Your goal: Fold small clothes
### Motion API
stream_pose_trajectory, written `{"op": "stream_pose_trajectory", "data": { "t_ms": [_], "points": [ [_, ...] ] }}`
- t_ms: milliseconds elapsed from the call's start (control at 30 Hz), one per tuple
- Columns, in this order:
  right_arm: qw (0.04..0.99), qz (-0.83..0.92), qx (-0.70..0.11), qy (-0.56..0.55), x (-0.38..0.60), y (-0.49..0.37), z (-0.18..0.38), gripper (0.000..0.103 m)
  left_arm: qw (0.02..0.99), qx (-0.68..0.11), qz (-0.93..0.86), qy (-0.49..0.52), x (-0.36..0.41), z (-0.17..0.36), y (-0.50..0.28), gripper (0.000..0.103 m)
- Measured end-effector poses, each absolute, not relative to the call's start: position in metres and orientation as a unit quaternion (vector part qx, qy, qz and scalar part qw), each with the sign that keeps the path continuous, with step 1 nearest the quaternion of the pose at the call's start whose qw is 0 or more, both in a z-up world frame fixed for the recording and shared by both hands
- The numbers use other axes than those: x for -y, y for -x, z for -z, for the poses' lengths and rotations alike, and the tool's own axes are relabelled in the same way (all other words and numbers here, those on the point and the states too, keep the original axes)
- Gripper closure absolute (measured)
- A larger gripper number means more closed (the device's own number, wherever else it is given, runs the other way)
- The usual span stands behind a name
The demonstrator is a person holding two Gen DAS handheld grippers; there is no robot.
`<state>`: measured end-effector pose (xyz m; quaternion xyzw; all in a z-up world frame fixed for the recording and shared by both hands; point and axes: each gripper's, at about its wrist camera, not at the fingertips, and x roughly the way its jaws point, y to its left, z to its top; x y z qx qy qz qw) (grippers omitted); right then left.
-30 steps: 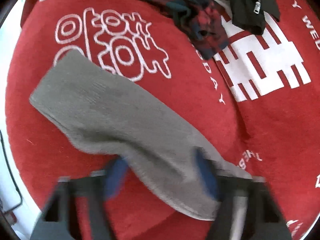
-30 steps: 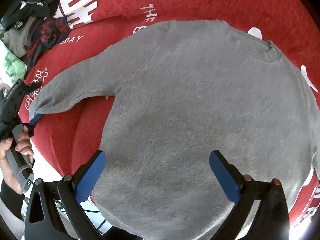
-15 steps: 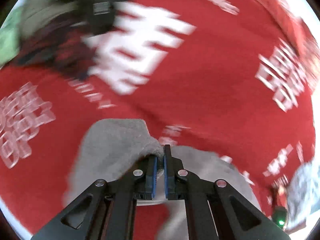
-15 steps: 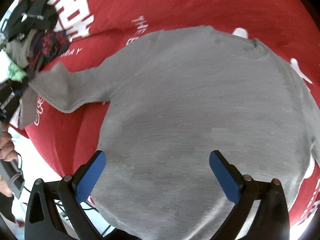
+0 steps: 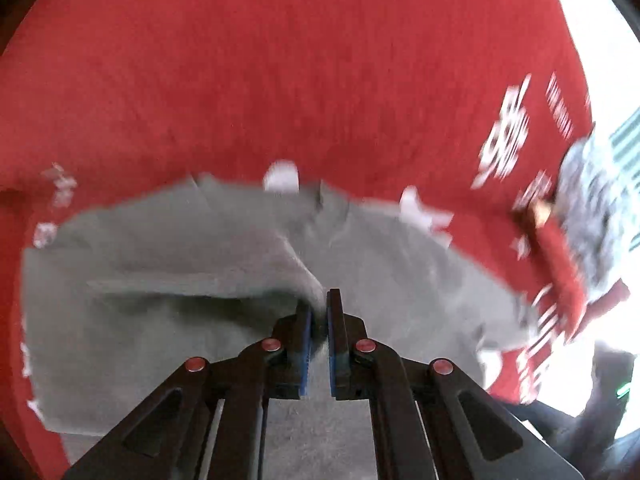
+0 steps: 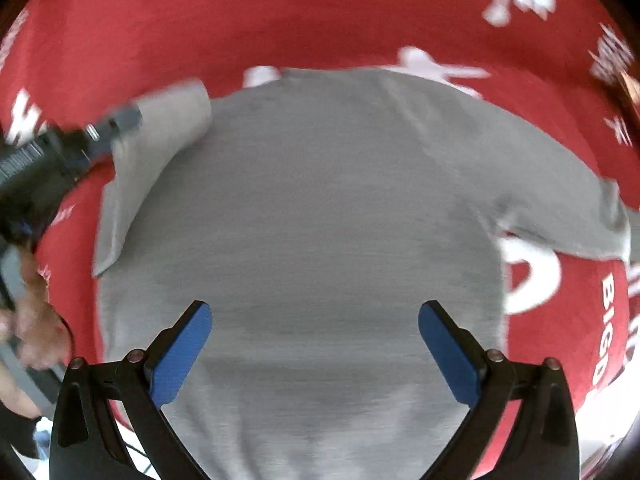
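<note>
Grey sweater [image 6: 320, 216] lies spread flat on the red cloth with white lettering [image 6: 304, 12], its body filling the middle of the right wrist view and its neckline toward the far edge. On the right side its sleeve [image 6: 560, 196] stretches out along the cloth; on the left side the other sleeve [image 6: 160, 148] is folded inward, its cuff end lying at the sweater's shoulder. Bare red cloth runs broad beyond the neckline and to both sides, while the near hem runs out of view at the bottom of the frame. Left gripper [image 5: 319, 316] has its blue pads pressed close together, pinching a ridge of the grey fabric between them; from the right wrist view it reaches in from the left edge, a hand [image 6: 36, 320] on its handle. Right gripper [image 6: 314, 316] hovers over the sweater's lower body with its jaws spread wide, holding nothing.
</note>
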<state>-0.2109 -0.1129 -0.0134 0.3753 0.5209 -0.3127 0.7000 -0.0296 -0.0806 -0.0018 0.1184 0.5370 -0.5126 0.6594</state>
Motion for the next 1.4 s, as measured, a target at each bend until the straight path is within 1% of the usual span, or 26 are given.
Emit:
{"op": "stream_pose_trajectory", "data": {
  "t_ms": [33, 67, 100, 133, 167, 200, 367, 467, 600, 733, 800, 833, 867, 900, 967, 1000, 1033, 1100, 1200, 1267, 1400],
  "points": [
    [0.694, 0.318, -0.521, -0.383, 0.119, 0.218, 0.018, 0.0, 0.654, -0.545, 0.503, -0.146, 0.085, 0.011, 0.037, 0.096],
    [0.688, 0.321, -0.521, -0.39, 0.123, 0.224, 0.021, 0.0, 0.655, -0.548, 0.49, -0.174, 0.087, 0.017, 0.042, 0.093],
    [0.682, 0.324, -0.521, -0.398, 0.128, 0.229, 0.025, 0.0, 0.661, -0.544, 0.477, -0.197, 0.085, 0.019, 0.048, 0.077],
    [0.679, 0.326, -0.521, -0.401, 0.128, 0.233, 0.027, 0.0, 0.668, -0.539, 0.47, -0.205, 0.082, 0.019, 0.049, 0.065],
    [0.677, 0.328, -0.521, -0.404, 0.13, 0.235, 0.029, 0.0, 0.683, -0.529, 0.457, -0.211, 0.073, 0.015, 0.05, 0.041],
    [0.676, 0.328, -0.521, -0.405, 0.132, 0.235, 0.029, 0.0, 0.697, -0.519, 0.448, -0.211, 0.066, 0.007, 0.049, 0.029],
    [0.705, 0.308, -0.521, -0.37, 0.137, 0.208, 0.015, 0.0, 0.734, -0.503, 0.409, -0.2, 0.015, -0.035, 0.019, 0.028],
    [0.749, 0.279, -0.52, -0.301, 0.131, 0.164, -0.003, 0.0, 0.756, -0.513, 0.36, -0.189, -0.025, -0.039, -0.024, 0.028],
    [0.79, 0.228, -0.546, -0.16, 0.103, 0.092, -0.01, 0.0, 0.759, -0.554, 0.281, -0.195, -0.063, -0.012, -0.072, 0.028],
    [0.786, 0.196, -0.585, 0.018, 0.068, 0.028, 0.021, 0.002, 0.749, -0.577, 0.254, -0.205, -0.078, 0.013, -0.081, 0.028],
    [0.778, 0.2, -0.59, 0.087, 0.059, 0.01, 0.035, 0.014, 0.742, -0.581, 0.257, -0.214, -0.079, 0.023, -0.079, 0.028],
    [0.774, 0.208, -0.589, 0.1, 0.06, 0.005, 0.04, 0.029, 0.742, -0.58, 0.257, -0.215, -0.079, 0.025, -0.078, 0.028],
    [0.773, 0.219, -0.589, 0.09, 0.067, 0.002, 0.041, 0.046, 0.744, -0.579, 0.257, -0.213, -0.08, 0.025, -0.078, 0.028],
    [0.771, 0.236, -0.588, 0.057, 0.079, 0.003, 0.041, 0.05, 0.745, -0.58, 0.258, -0.207, -0.081, 0.025, -0.079, 0.028],
    [0.77, 0.288, -0.566, -0.065, 0.116, 0.023, 0.032, 0.05, 0.743, -0.585, 0.257, -0.2, -0.08, 0.024, -0.081, 0.028],
    [0.768, 0.308, -0.548, -0.123, 0.132, 0.037, 0.028, 0.05, 0.741, -0.588, 0.259, -0.197, -0.081, 0.024, -0.082, 0.028],
    [0.762, 0.328, -0.52, -0.204, 0.151, 0.06, 0.027, 0.05, 0.738, -0.59, 0.261, -0.196, -0.082, 0.025, -0.083, 0.028],
    [0.724, 0.357, -0.454, -0.377, 0.184, 0.113, 0.037, 0.05, 0.735, -0.591, 0.267, -0.198, -0.081, 0.025, -0.084, 0.028],
    [0.655, 0.39, -0.383, -0.522, 0.199, 0.17, 0.059, 0.049, 0.731, -0.591, 0.273, -0.207, -0.081, 0.023, -0.086, 0.028],
    [0.636, 0.401, -0.325, -0.574, 0.199, 0.197, 0.062, 0.049, 0.728, -0.591, 0.28, -0.206, -0.081, 0.02, -0.092, 0.028],
    [0.631, 0.396, -0.315, -0.589, 0.189, 0.204, 0.054, 0.044, 0.715, -0.607, 0.296, -0.18, -0.08, 0.016, -0.117, 0.028]
  ]
}}
